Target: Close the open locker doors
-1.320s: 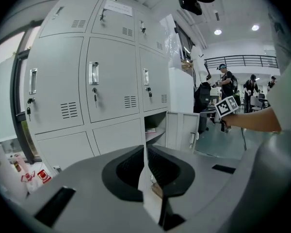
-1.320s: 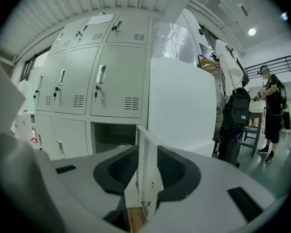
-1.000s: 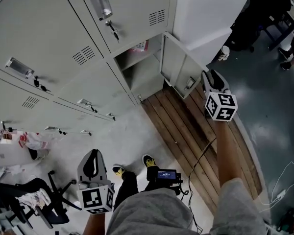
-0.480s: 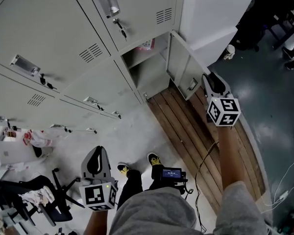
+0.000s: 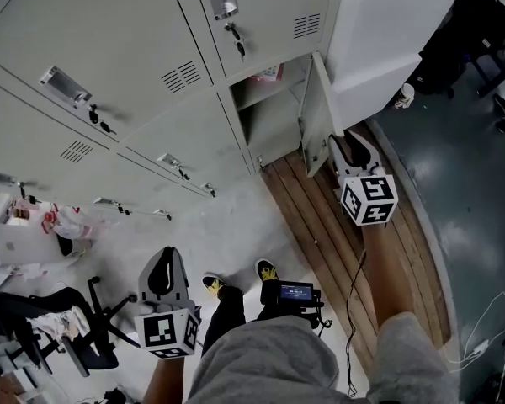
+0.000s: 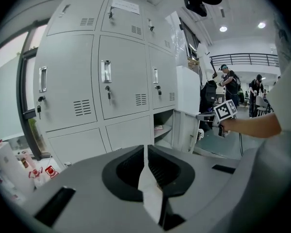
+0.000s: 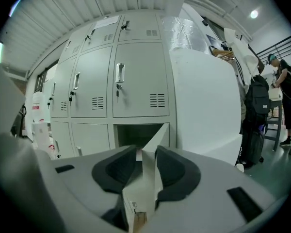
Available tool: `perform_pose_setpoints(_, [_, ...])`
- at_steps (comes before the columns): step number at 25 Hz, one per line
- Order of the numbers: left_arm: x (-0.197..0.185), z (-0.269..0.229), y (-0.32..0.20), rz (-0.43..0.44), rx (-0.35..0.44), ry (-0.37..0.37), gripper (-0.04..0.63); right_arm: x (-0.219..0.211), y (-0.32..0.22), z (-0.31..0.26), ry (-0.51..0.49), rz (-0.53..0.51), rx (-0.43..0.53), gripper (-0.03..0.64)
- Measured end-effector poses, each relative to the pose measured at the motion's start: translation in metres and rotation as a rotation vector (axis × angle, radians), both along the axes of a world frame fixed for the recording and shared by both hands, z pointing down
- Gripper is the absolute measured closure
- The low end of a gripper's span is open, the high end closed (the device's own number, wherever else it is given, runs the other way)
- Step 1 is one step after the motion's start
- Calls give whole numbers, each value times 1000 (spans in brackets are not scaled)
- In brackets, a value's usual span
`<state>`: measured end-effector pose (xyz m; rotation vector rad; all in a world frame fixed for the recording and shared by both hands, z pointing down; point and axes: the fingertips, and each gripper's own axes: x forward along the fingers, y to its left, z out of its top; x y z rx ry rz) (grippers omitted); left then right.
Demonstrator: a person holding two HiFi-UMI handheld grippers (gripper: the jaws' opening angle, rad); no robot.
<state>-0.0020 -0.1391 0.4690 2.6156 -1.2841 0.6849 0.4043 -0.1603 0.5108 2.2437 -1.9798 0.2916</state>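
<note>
One door (image 5: 314, 116) in the bank of lockers (image 5: 109, 40) stands open, in the lower row at the right end. Every other door in view is shut. It juts out roughly square to the locker fronts, over the wooden planks (image 5: 320, 217). Its compartment (image 5: 273, 124) is bare to view, with something pink (image 5: 268, 72) on the shelf inside.

The closing swing looks to be the step in hand. The right gripper (image 5: 351, 147) is at the door's free edge. Its own view shows the panel edge-on, running in between the two jaws, which sit either side of it and seem to pinch it. The left gripper (image 5: 162, 278) hangs low by the person's leg, well apart from the lockers, with its jaws together on nothing.

Next, I judge, the right gripper must carry the edge round its arc toward the compartment, following the hinge rather than pushing straight. It should slip off before the door meets the frame, then press the door flush so it stays. Whether the latch needs a turn cannot be told from here.

Against the frame a second ago, the door has come in from a wide splay to this half-shut stance. The right gripper has moved in with it, nearer the lockers, and the left gripper has barely shifted.
</note>
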Motion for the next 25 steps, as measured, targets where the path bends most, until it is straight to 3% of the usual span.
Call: perform_pose_setpoints(25, [-85, 1, -20, -208, -9, -27, 566, -109, -129, 6, 18, -225, 2, 508])
